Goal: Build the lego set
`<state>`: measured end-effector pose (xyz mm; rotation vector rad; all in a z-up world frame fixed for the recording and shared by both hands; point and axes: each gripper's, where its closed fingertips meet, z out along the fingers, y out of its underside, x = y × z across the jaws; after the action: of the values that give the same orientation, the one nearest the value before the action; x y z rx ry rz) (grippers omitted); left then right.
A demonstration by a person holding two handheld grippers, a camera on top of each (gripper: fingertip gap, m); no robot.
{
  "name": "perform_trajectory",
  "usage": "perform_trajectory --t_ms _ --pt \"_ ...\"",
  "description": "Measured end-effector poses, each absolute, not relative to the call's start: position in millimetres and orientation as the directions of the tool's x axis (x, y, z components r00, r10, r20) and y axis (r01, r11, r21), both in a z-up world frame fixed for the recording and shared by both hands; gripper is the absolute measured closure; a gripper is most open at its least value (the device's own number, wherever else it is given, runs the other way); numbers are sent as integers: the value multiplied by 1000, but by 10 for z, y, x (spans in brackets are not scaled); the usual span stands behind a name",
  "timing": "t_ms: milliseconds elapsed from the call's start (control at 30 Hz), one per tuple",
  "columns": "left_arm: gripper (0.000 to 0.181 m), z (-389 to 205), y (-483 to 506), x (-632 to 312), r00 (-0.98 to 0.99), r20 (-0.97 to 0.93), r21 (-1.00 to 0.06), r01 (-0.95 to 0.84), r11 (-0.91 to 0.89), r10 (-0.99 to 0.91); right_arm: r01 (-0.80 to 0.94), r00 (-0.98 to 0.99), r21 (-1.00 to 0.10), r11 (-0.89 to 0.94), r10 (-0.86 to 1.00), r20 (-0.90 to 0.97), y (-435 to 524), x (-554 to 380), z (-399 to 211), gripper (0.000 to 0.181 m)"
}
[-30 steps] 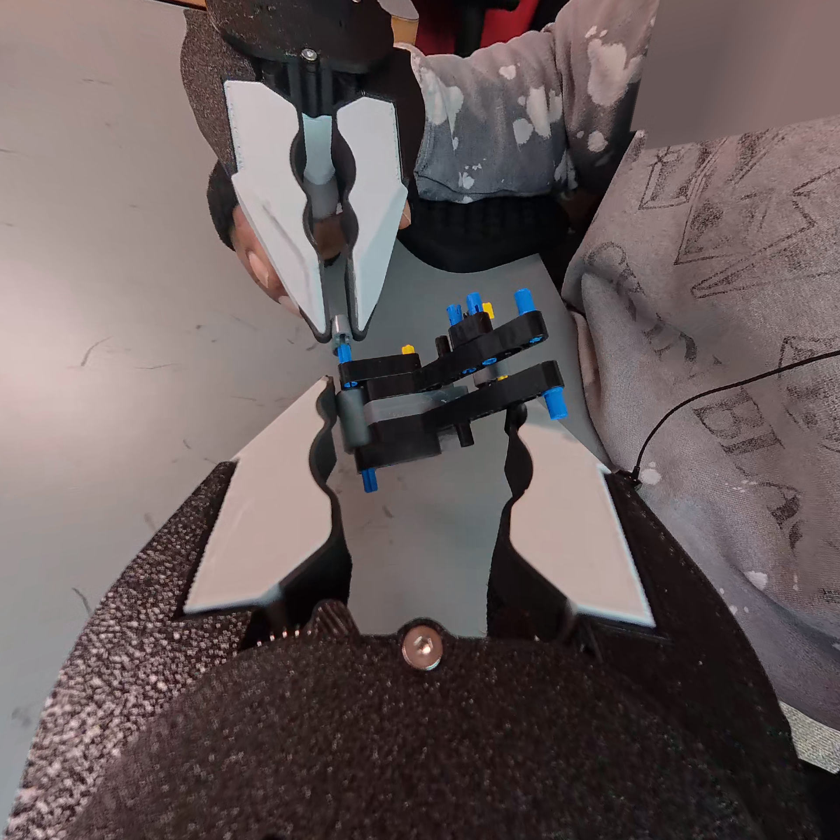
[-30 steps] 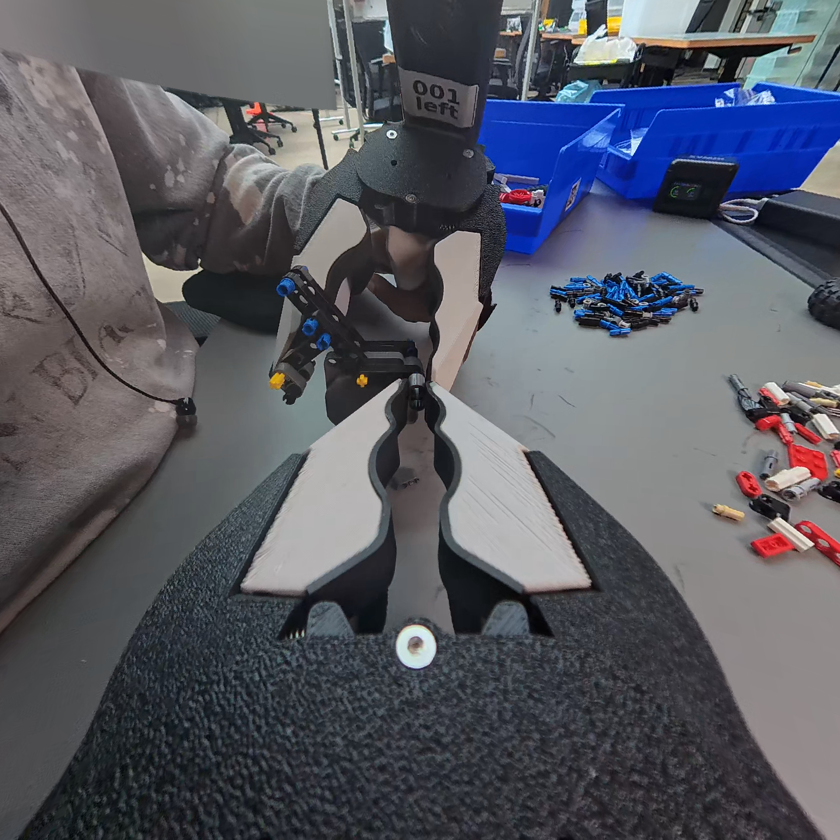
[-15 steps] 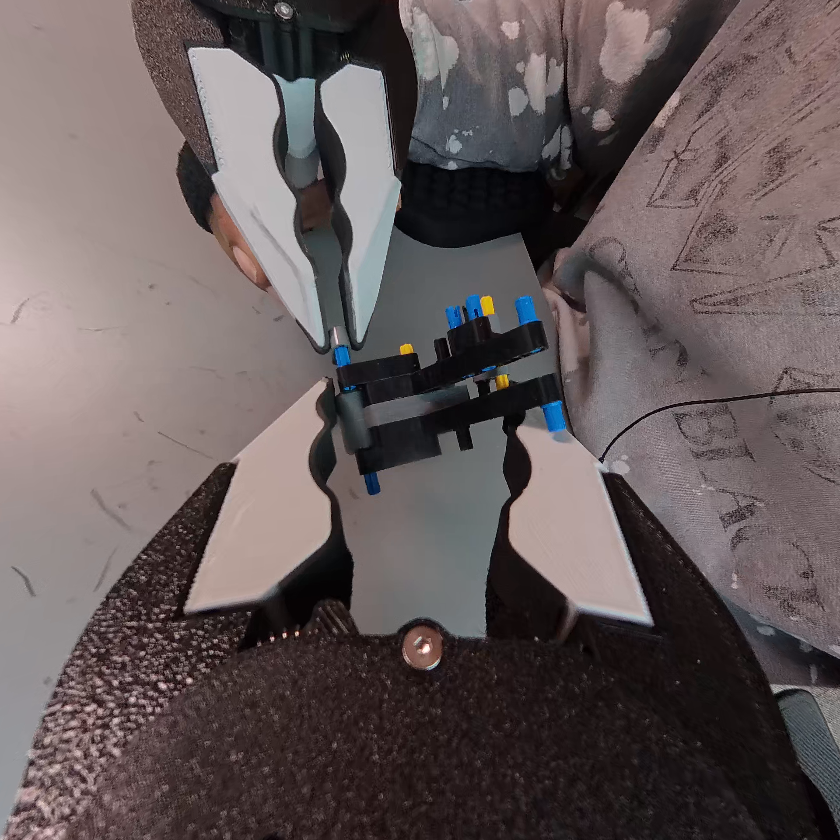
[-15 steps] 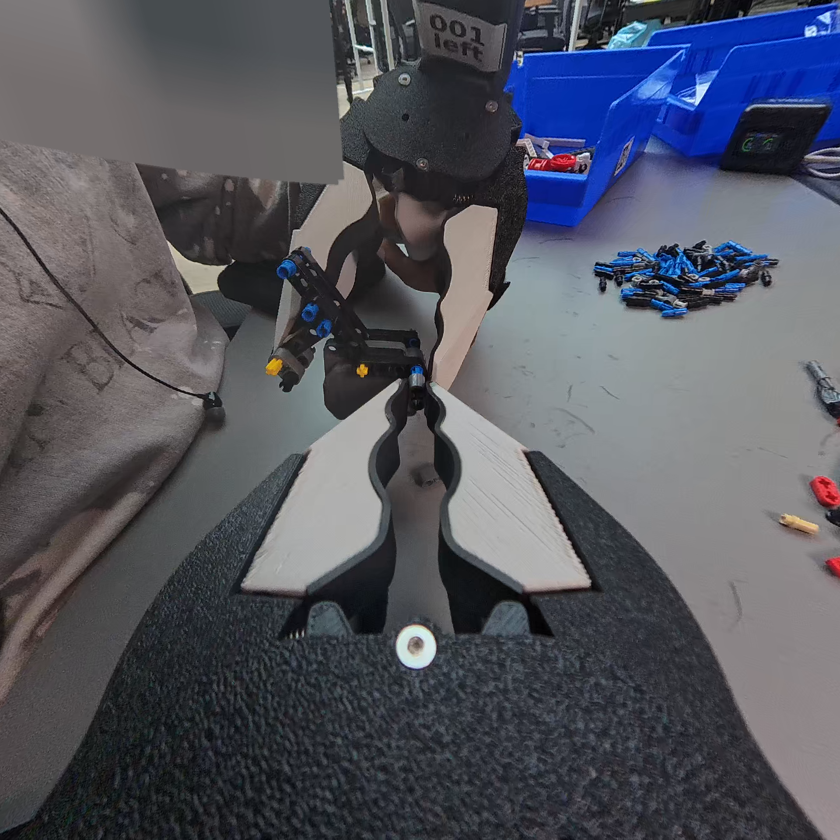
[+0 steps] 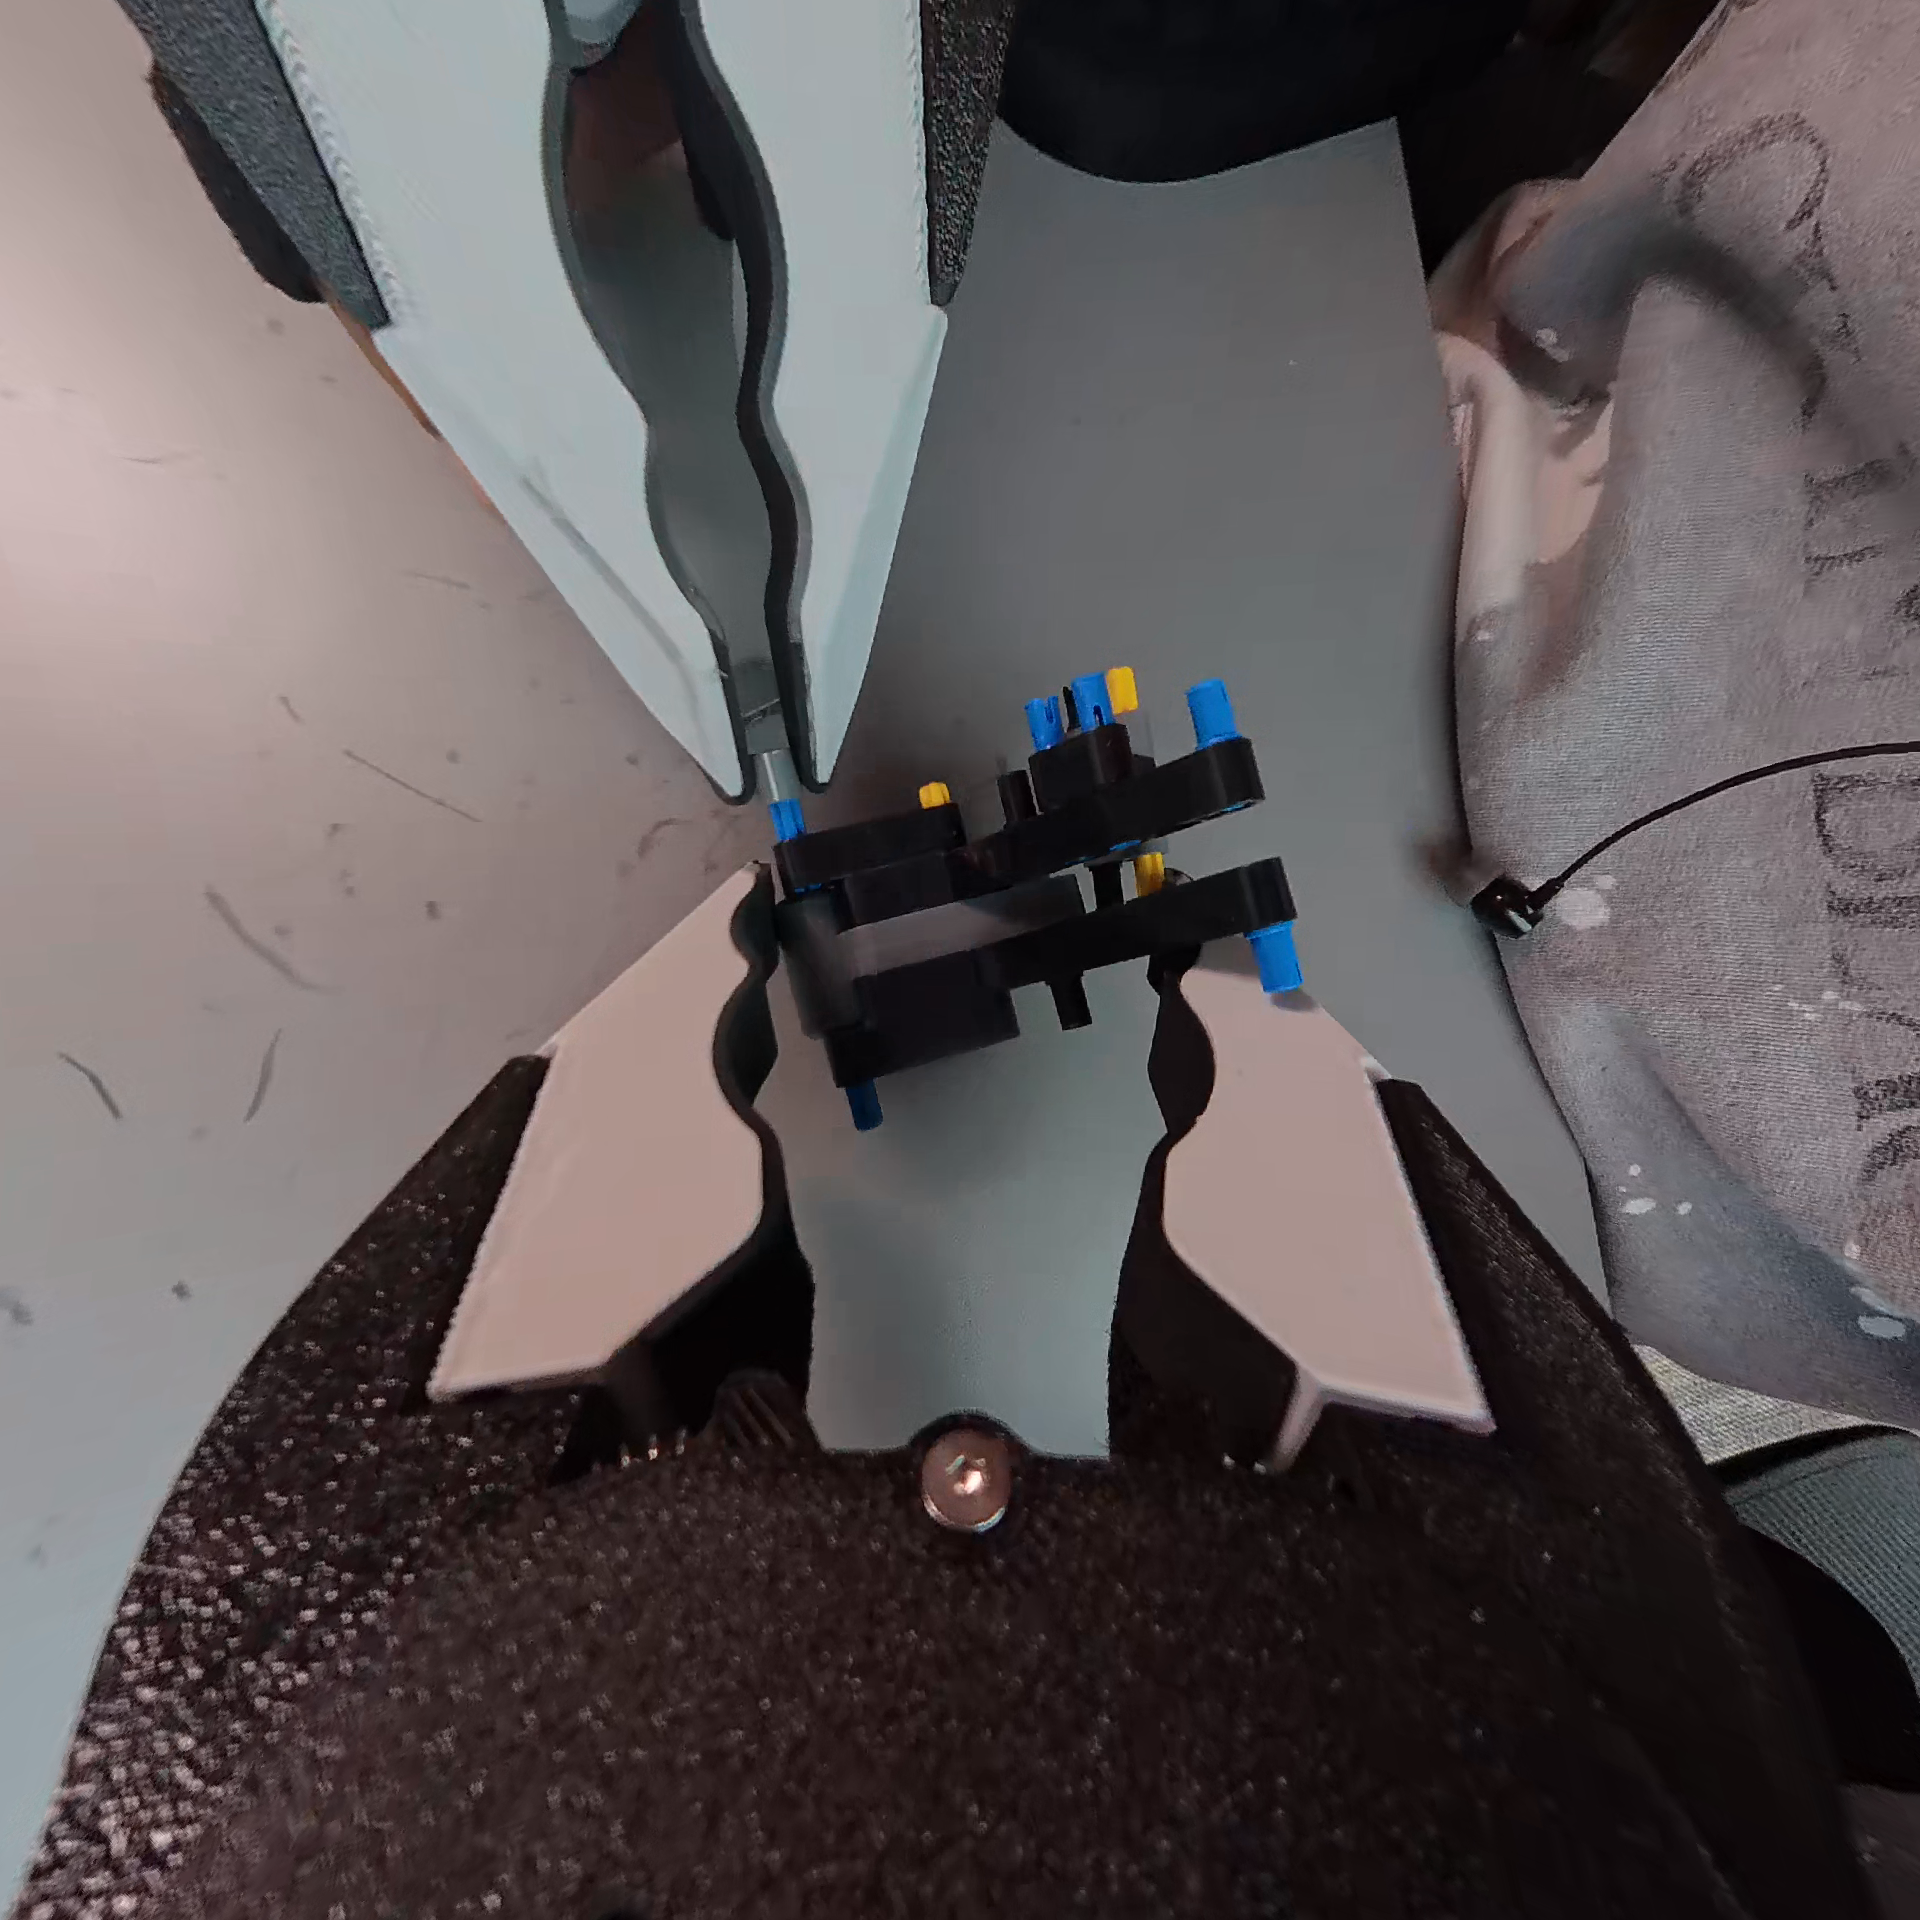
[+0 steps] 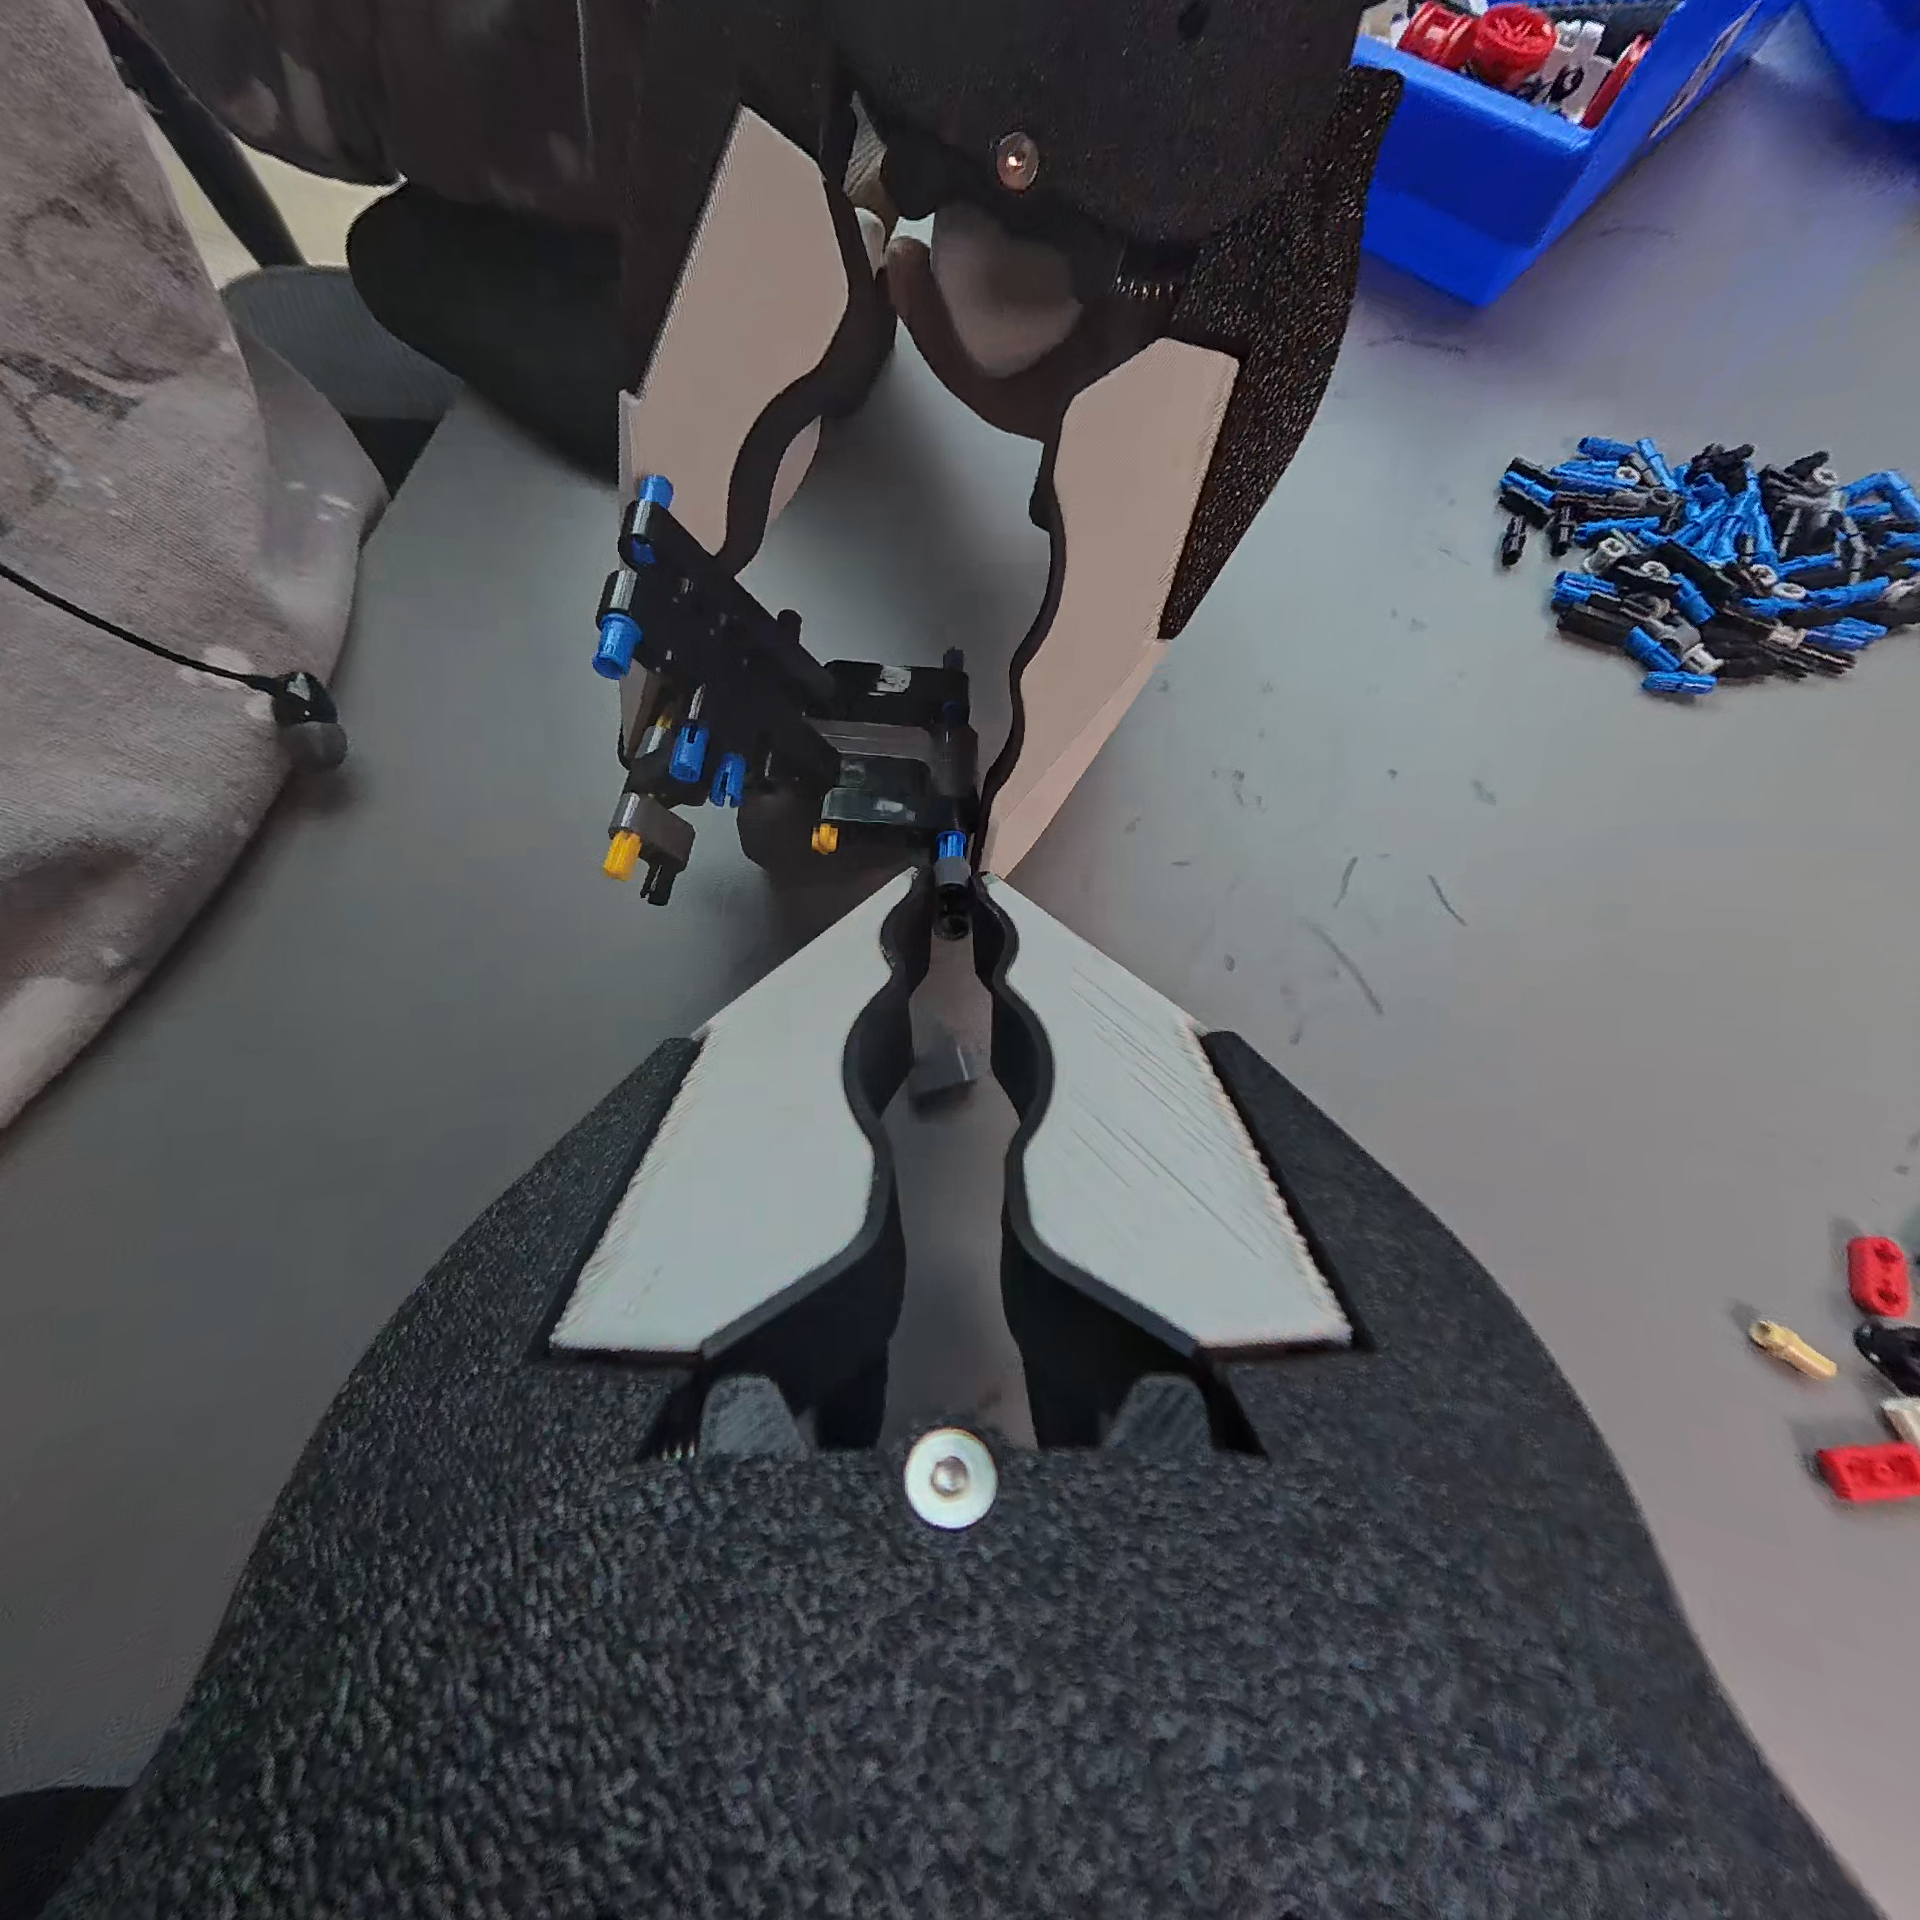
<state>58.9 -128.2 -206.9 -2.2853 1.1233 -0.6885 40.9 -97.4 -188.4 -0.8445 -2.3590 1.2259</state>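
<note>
My left gripper [image 5: 971, 935] is shut on a black lego assembly [image 5: 925, 1008] with blue and yellow pins and holds it across its width, just above the grey table [image 5: 260, 727]. My right gripper [image 5: 774, 774] comes in from the top of the left wrist view, shut on a small grey and blue pin [image 5: 774, 779]. The pin's blue end touches the assembly's left corner. In the right wrist view my right gripper [image 6: 948, 883] holds the pin [image 6: 948, 847] against the assembly [image 6: 748, 665], which hangs in the left gripper [image 6: 821, 748].
A pile of blue and black pins [image 6: 1714, 582] lies on the table to the right. A blue bin [image 6: 1507, 208] stands behind it. Red parts [image 6: 1881, 1278] and a tan piece [image 6: 1792, 1351] lie at the right edge. A person's grey sweatshirt [image 5: 1714, 727] and a black cord [image 5: 1507, 904] are close by. My right fingertips sit around 4 cm from my left ones. Both grippers' tips are roughly 20 cm from the tan piece [image 6: 1792, 1351].
The two grippers have drawn closer together, so each looms larger in the other's view. The pin stays at the assembly's corner. Both grips are unchanged.
</note>
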Motion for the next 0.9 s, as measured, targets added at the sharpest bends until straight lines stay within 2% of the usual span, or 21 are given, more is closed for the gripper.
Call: perform_trajectory --t_ms 300,900 --pt "111 -2078 -1284 556 531 174 -709 -516 -480 -829 347 -749 -845 407 662 11 -1017 365 -1916 175" --pt "114 -2089 -1290 535 523 125 -740 -517 -431 -843 318 -795 -812 490 605 54 -1082 302 -1879 176"
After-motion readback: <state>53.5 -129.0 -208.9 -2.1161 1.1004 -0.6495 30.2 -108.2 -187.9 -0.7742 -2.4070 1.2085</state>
